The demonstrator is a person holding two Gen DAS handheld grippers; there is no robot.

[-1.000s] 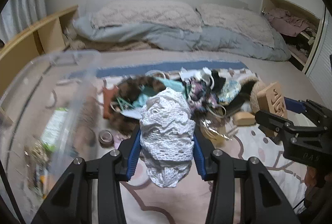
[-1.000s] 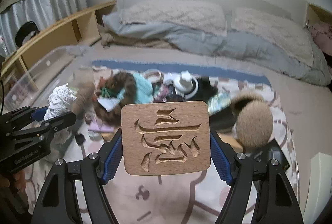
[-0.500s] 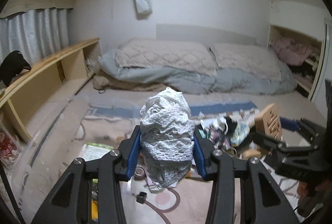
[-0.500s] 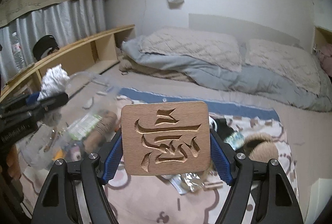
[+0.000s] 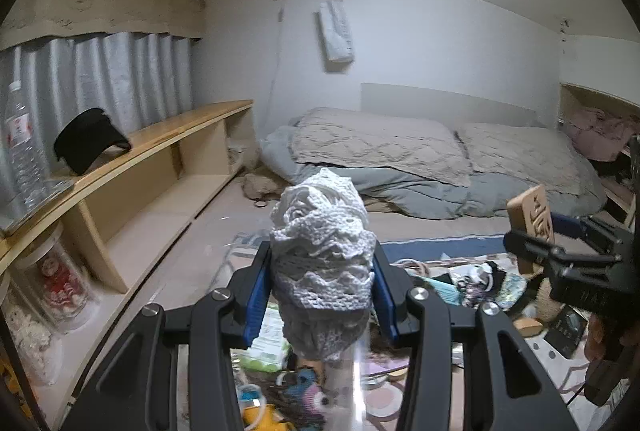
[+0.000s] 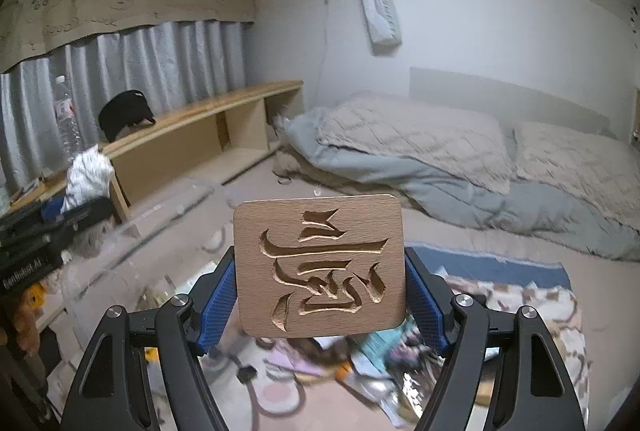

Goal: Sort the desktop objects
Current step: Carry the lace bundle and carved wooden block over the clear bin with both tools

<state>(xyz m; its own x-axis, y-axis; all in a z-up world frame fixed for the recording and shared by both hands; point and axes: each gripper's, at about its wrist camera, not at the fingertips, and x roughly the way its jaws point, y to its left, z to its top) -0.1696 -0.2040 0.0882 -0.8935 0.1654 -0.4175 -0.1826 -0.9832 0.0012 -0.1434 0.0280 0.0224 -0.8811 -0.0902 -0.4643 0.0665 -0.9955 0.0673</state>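
My left gripper [image 5: 320,271] is shut on a white crocheted lace bundle [image 5: 320,243] and holds it up in the air above a clear plastic bin [image 5: 256,347] of small items. My right gripper [image 6: 320,295] is shut on a wooden plaque [image 6: 318,263] carved with a character, held upright. The plaque and right gripper also show at the right of the left wrist view [image 5: 532,223]. The lace bundle shows at the left of the right wrist view [image 6: 88,175]. A pile of mixed small objects [image 5: 472,283] lies on the patterned mat below.
A long wooden shelf [image 5: 160,159] runs along the left wall, with a water bottle [image 5: 24,151] and a black cap [image 5: 90,139] on top. A mattress with grey bedding [image 5: 420,167] lies at the back. Jars [image 5: 60,287] stand under the shelf.
Both grippers have risen and tilted upward with their loads. The pile has dropped low in both views and the wall and ceiling have come into sight.
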